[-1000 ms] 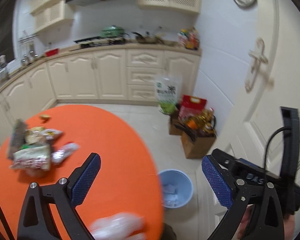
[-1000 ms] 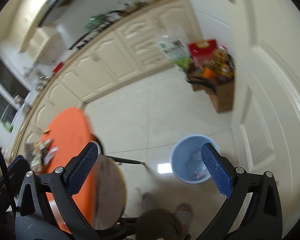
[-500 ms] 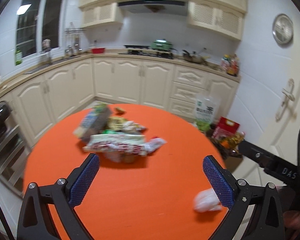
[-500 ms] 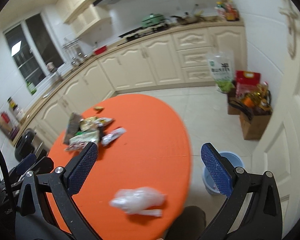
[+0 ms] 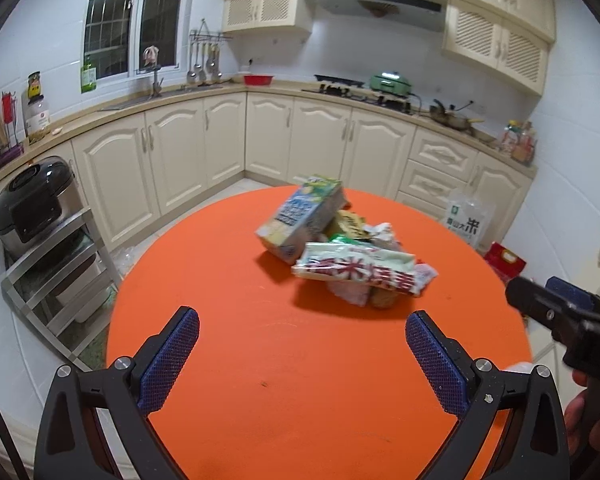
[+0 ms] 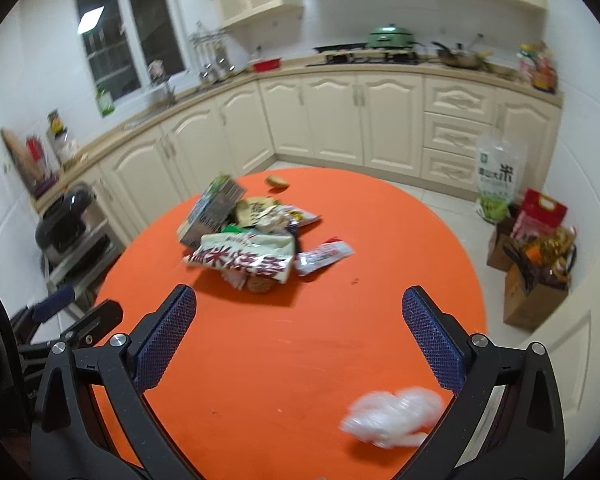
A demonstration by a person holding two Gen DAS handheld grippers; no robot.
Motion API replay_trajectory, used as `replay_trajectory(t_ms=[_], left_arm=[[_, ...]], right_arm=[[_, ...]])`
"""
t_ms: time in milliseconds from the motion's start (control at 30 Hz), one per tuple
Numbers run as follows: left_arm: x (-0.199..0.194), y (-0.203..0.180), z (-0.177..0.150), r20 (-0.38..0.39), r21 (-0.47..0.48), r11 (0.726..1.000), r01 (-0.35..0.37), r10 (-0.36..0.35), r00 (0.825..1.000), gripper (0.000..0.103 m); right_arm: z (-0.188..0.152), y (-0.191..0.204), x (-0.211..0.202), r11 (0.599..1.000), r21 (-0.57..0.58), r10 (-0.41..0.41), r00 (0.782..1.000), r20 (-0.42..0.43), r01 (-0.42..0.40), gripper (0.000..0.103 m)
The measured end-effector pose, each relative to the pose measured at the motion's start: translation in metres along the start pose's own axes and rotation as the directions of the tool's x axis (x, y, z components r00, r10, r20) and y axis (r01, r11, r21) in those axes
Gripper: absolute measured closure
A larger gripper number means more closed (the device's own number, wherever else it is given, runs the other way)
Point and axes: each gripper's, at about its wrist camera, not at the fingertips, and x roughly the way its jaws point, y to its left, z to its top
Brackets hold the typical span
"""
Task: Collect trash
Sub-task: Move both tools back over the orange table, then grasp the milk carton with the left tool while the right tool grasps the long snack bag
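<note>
A heap of trash lies on the round orange table (image 5: 260, 360) (image 6: 280, 360): a drink carton (image 5: 300, 216) (image 6: 210, 210), a red-and-white snack bag (image 5: 356, 268) (image 6: 244, 254), and smaller wrappers (image 6: 324, 256). A crumpled clear plastic bag (image 6: 392, 416) lies near the table's front edge, just below the right gripper's right finger. My left gripper (image 5: 304, 356) is open above the table, short of the heap. My right gripper (image 6: 300, 340) is open too, with nothing between its fingers. In the left wrist view the right gripper shows at the far right (image 5: 564, 312).
Cream kitchen cabinets (image 5: 320, 140) run behind the table. A rice cooker (image 5: 32, 200) sits on a metal rack at left. A rice sack (image 6: 496, 180) and cardboard boxes of goods (image 6: 536, 264) stand on the floor at right, beside a door (image 6: 572, 352).
Both views swung from the floor and the blue bin up and left to the table. The trash heap now sits ahead of both open grippers; the bin is out of view.
</note>
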Motion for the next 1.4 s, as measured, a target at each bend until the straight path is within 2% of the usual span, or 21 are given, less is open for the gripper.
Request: replay_trajectory(t_ms=[200,300,567,767,833,933,1000,1033,1067,1100,1267,1400], left_arm=[[0.035,0.011,0.061,-0.040,-0.005,1.000,-0.011,0.011,0.999,0.002],[0.059,0.018,0.079,-0.051,-0.014,1.000,-0.022,0.022,0.998,0.001],[0.120,0.038,0.109,-0.079,0.016,0.999,-0.031,0.032,0.996,0.001],[0.179,0.041,0.130,-0.125,0.044,0.999,0.032,-0.026,0.992,0.002],[0.199,0.040,0.138,-0.138,0.048,0.998,0.049,-0.042,0.990,0.001],[0.226,0.042,0.154,-0.153,0.047,0.997,0.067,-0.059,0.986,0.002],[0.240,0.041,0.163,-0.163,0.049,0.996,0.078,-0.069,0.984,0.002],[0.247,0.041,0.165,-0.166,0.051,0.995,0.081,-0.071,0.984,0.002],[0.255,0.040,0.171,-0.168,0.054,0.995,0.083,-0.073,0.983,0.002],[0.264,0.039,0.177,-0.173,0.057,0.994,0.095,-0.084,0.981,0.002],[0.299,0.027,0.192,-0.198,0.072,0.986,0.149,-0.132,0.971,0.002],[0.332,0.016,0.204,-0.228,0.110,0.981,0.162,-0.134,0.964,0.002]], right_arm=[[0.010,0.027,0.045,0.994,-0.106,-0.022,0.998,-0.055,0.016,0.000],[0.014,0.033,0.067,0.990,-0.142,-0.033,0.996,-0.081,0.022,0.000],[0.018,0.059,0.114,0.964,-0.266,-0.052,0.987,-0.149,0.011,0.000],[0.013,0.077,0.147,0.923,-0.384,-0.077,0.980,-0.182,0.002,0.001],[0.013,0.081,0.156,0.919,-0.395,-0.082,0.979,-0.187,0.001,0.004],[0.013,0.080,0.171,0.914,-0.406,-0.103,0.975,-0.198,0.014,0.017],[0.015,0.078,0.173,0.913,-0.406,-0.119,0.975,-0.189,0.033,0.035],[0.017,0.076,0.171,0.917,-0.398,-0.108,0.977,-0.184,0.026,0.039],[0.018,0.075,0.169,0.919,-0.393,-0.097,0.979,-0.180,0.019,0.049],[0.020,0.073,0.166,0.919,-0.395,-0.089,0.981,-0.170,0.015,0.063],[0.022,0.069,0.158,0.919,-0.394,-0.091,0.985,-0.146,0.026,0.076],[0.028,0.053,0.150,0.954,-0.300,-0.033,0.988,-0.148,-0.013,0.079]])
